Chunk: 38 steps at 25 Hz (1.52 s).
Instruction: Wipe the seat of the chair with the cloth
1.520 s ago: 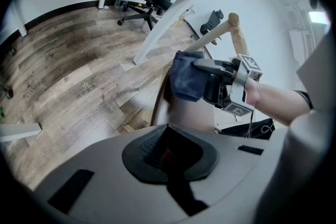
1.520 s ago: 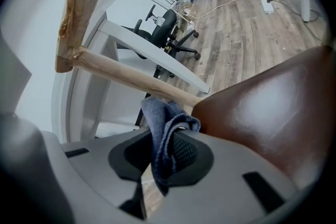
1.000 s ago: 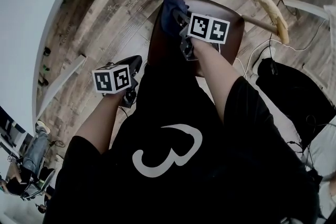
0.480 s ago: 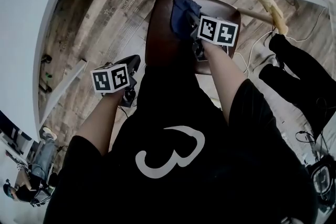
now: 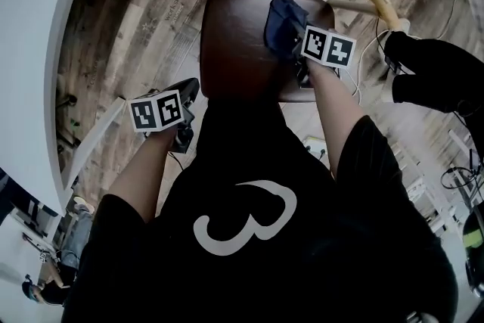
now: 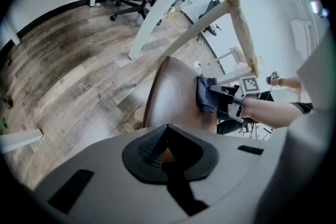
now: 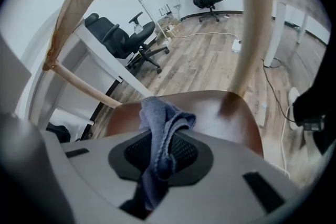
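We hold the left gripper [image 5: 189, 93] off the left edge of the chair, over the wood plank floor [image 5: 136, 26]. Its own view shows it [image 6: 167, 150] with jaws pressed together and nothing between them. Ahead of those jaws and slightly to their right lies the dark brown chair seat [image 6: 176, 92], and the left gripper does not touch it. The seat [image 5: 238, 41] is bare and glossy on the side nearest this gripper. Toward its far right part sits the dark blue cloth [image 5: 283, 19], bunched into a loose wad that rests on the seat surface. The right gripper [image 5: 293, 51] is directly behind the cloth. In the right gripper view its jaws [image 7: 157, 165] are clamped on the cloth [image 7: 163, 123], with one folded lobe standing up above the tips and a tail hanging back between them. Past the tips we see the seat [image 7: 220, 107] spreading forward and to the right. The pale wooden backrest rail [image 7: 252, 23] arches overhead, from far left of the jaws to just right of them. Beyond it, well apart from the gripper, stand two black office chairs [image 7: 118, 39] on the floor.
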Motion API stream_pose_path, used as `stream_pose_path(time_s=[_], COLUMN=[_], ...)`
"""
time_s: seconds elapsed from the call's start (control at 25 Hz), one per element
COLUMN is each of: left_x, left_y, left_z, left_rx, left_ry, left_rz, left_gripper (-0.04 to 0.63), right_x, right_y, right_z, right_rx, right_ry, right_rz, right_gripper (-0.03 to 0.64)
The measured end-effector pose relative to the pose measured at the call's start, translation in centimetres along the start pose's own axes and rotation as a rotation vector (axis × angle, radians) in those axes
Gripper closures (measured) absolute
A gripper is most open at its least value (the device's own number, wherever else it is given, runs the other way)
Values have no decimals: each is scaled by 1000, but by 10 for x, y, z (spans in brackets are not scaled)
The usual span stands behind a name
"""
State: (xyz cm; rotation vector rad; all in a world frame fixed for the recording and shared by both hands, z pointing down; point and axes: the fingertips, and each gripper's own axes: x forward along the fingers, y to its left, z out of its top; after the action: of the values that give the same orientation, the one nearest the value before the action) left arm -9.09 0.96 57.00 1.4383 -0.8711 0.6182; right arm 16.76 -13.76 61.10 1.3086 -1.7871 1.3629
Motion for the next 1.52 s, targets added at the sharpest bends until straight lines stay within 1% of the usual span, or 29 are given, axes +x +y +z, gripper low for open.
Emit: stream_pose_path(time_s=[0.12, 0.28, 0.56, 0.72, 0.8, 0.96, 1.12, 1.32, 1.52], left_x=[3, 7, 13, 16, 16, 14, 11, 2, -8], left_y=[-4, -6, -12, -13, -12, -12, -7, -1, 17], left_z=[-1, -3, 0, 2, 2, -1, -7, -15, -22], left_rx=[13, 28, 37, 46, 40, 37, 30, 9, -17], left_ry=[15, 30, 42, 41, 39, 35, 32, 19, 4], left_rz=[-1, 1, 5, 7, 11, 9, 6, 9, 17], left_gripper=[583, 583, 583, 583, 583, 583, 583, 583, 583], right_x=[-11, -23, -44, -49, -49, -49, -52, -64, -63], right_y=[-22, -49, -96, -110, -109, -99, -74, -24, 36], right_z=[-1, -3, -13, -16, -17, -12, -1, 16, 6], right_rx=[51, 70, 33, 127, 151, 151, 112, 72, 55], right_ry=[-18, -37, -14, -38, -48, -63, -88, -152, -158], right_rz=[-29, -72, -150, -140, -135, -126, -98, -11, 70], right_gripper=[554, 554, 554, 554, 554, 554, 554, 554, 554])
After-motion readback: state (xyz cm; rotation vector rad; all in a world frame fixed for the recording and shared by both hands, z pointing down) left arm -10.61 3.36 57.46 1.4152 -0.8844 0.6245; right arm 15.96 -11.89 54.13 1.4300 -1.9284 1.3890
